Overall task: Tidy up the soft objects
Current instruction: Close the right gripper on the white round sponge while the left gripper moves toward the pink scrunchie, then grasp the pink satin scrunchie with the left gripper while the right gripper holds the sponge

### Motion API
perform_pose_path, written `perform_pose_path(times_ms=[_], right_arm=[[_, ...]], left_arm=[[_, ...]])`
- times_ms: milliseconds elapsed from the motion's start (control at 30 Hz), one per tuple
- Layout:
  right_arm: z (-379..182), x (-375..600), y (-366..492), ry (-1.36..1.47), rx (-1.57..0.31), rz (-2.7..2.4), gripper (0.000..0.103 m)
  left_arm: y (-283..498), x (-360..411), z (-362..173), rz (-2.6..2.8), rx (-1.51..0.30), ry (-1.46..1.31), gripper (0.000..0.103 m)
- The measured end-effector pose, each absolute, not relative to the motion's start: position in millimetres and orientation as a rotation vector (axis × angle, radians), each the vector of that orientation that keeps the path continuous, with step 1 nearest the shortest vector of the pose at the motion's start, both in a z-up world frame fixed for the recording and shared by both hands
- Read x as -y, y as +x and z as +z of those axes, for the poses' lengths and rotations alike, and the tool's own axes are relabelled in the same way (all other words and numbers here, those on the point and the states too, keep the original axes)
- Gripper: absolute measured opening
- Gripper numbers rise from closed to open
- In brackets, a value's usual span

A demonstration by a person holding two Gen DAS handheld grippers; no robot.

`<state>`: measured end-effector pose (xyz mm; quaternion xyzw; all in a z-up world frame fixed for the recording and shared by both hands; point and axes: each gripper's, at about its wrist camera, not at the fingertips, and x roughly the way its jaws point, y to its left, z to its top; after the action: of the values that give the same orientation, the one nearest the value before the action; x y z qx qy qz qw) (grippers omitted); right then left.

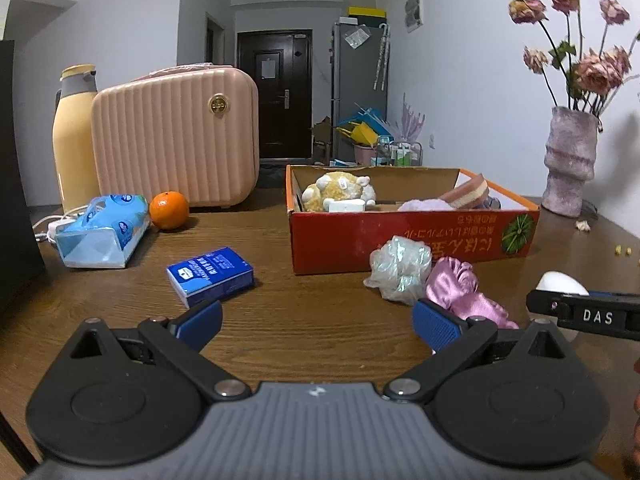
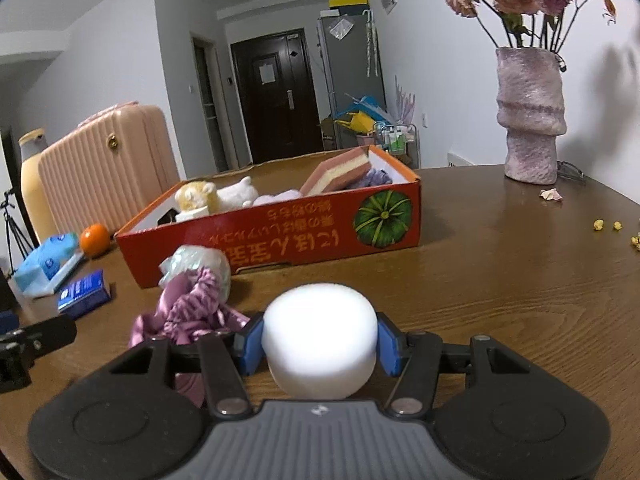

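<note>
Right wrist view: right hand-held gripper [image 2: 319,346] pinching a white foam puff [image 2: 319,338] low over the desk [image 2: 500,264], likely bound for the orange box [image 2: 280,236] at eleven o'clock. Left hand-held gripper [image 1: 316,320] spread, empty.

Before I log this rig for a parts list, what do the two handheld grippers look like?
Both look alike: the left gripper and right gripper have a ribbed grey body, two round black discs, black linkage bars with silver pivots, and blue textured jaws. In the left wrist view, the right one shows white "DAS" lettering on its side.
</note>
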<state>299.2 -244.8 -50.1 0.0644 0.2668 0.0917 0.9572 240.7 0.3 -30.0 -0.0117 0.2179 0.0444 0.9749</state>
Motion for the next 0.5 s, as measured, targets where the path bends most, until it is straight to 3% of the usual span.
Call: perform_pose_path(times_ms=[500], right_arm=[[-45.7,287.8,305.3,0.157,-0.493,0.151,0.056]], left_arm=[[261.0,55.7,-31.1,0.058,-0.441,-0.024,0.103]])
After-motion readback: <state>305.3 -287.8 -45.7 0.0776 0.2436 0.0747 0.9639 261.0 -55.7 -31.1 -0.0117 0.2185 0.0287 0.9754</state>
